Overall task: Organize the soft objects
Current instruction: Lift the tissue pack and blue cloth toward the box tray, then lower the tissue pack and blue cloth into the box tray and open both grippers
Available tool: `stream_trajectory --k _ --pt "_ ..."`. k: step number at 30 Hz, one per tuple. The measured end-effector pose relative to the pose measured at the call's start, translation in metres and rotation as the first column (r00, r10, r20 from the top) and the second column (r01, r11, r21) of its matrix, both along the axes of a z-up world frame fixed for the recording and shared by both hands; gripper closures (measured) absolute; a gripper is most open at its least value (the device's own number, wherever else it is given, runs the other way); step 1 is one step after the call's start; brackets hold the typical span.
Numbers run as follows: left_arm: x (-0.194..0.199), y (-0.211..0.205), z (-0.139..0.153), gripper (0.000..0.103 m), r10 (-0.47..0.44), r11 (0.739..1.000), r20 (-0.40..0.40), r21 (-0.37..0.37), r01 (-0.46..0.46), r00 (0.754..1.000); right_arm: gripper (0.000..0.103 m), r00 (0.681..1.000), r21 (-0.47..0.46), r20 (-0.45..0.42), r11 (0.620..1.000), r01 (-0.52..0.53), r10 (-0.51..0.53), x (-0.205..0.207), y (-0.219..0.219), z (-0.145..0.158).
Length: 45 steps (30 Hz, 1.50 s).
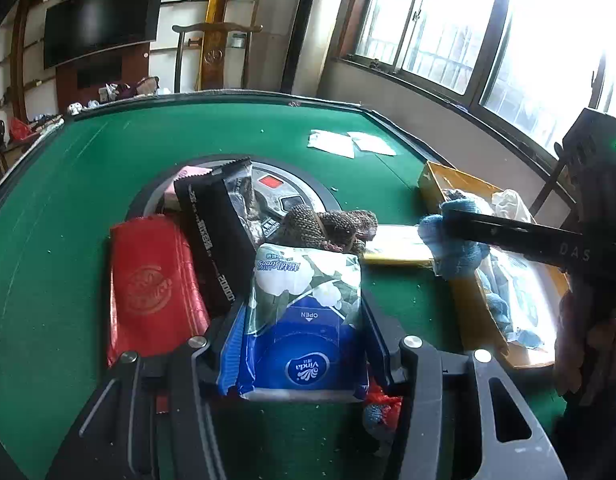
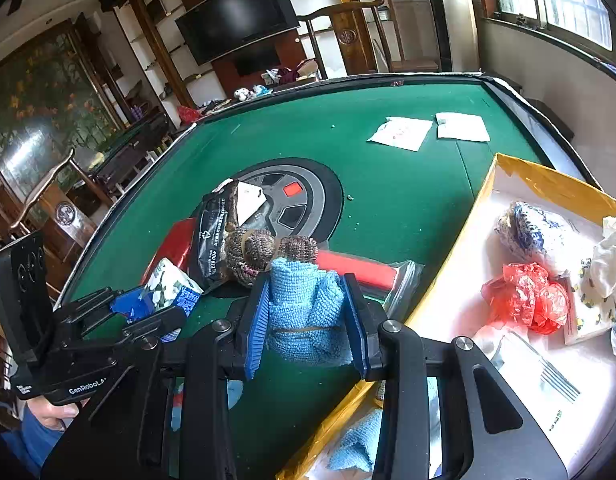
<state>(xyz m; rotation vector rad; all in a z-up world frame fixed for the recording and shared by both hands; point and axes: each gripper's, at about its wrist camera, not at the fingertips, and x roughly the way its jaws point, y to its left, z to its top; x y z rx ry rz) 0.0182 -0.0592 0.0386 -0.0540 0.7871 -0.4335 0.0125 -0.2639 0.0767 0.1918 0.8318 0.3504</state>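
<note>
We had the left gripper (image 1: 299, 336) clamped on a blue-and-white plastic-wrapped tissue pack (image 1: 303, 320) low over the green felt table (image 1: 67, 200), and the right gripper (image 2: 305, 312) squeezed shut on a rolled light-blue terry cloth (image 2: 303, 304) beside the yellow-rimmed cardboard box (image 2: 548, 178). The box already contained a crumpled red plastic bag (image 2: 526, 298), a white cloth (image 2: 612, 256) and other soft pieces. We judged the sorting partly done, since the brown knitted toy (image 2: 251, 254), the black foil packet (image 2: 213, 236) and the red pouch (image 1: 151, 284) lay unsorted at the table's middle.

bright windows (image 1: 488, 32), wall television (image 2: 235, 16), wooden chair (image 1: 215, 56)
</note>
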Motion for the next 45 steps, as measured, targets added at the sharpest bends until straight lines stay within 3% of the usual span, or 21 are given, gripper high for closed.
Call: stream_trajectory --k 7,14,20,24,29,35,39,45 --pt "0.003 -0.008 0.004 0.051 -0.025 0.999 0.005 -0.021 0.025 1.000 0.069 0.999 0.018 0.019 0.999 0.039 -0.039 -0.001 -0.012 0.006" --pt "-0.002 -0.046 0.013 0.051 -0.091 0.995 0.010 -0.049 0.091 0.996 0.069 0.983 0.038 0.040 0.983 0.178 -0.179 -0.001 -0.050 0.017" --pt "-0.015 -0.115 0.020 0.051 -0.233 0.968 -0.008 -0.092 0.232 0.972 0.069 0.914 0.029 0.029 0.914 0.404 -0.405 -0.007 -0.118 0.025" --pt "-0.028 -0.169 0.020 0.051 -0.339 0.934 -0.024 -0.124 0.334 0.940 0.069 0.859 -0.010 -0.017 0.859 0.512 -0.512 -0.010 -0.161 0.019" --pt "-0.042 -0.212 0.013 0.051 -0.423 0.900 -0.038 -0.128 0.416 0.905 0.069 0.825 0.008 -0.096 0.828 0.561 -0.558 -0.014 -0.196 0.007" --pt "-0.046 -0.232 -0.005 0.050 -0.487 0.870 -0.084 -0.138 0.474 0.869 0.069 0.813 -0.037 -0.104 0.819 0.572 -0.572 -0.011 -0.199 0.005" --pt "-0.047 -0.231 -0.005 0.049 -0.502 0.859 -0.078 -0.157 0.487 0.861 0.066 0.815 -0.056 -0.096 0.821 0.569 -0.572 -0.009 -0.196 0.006" --pt "-0.037 -0.224 -0.004 0.041 -0.501 0.853 -0.086 -0.220 0.474 0.861 0.065 0.797 -0.012 -0.073 0.799 0.601 -0.600 -0.019 -0.203 0.014"
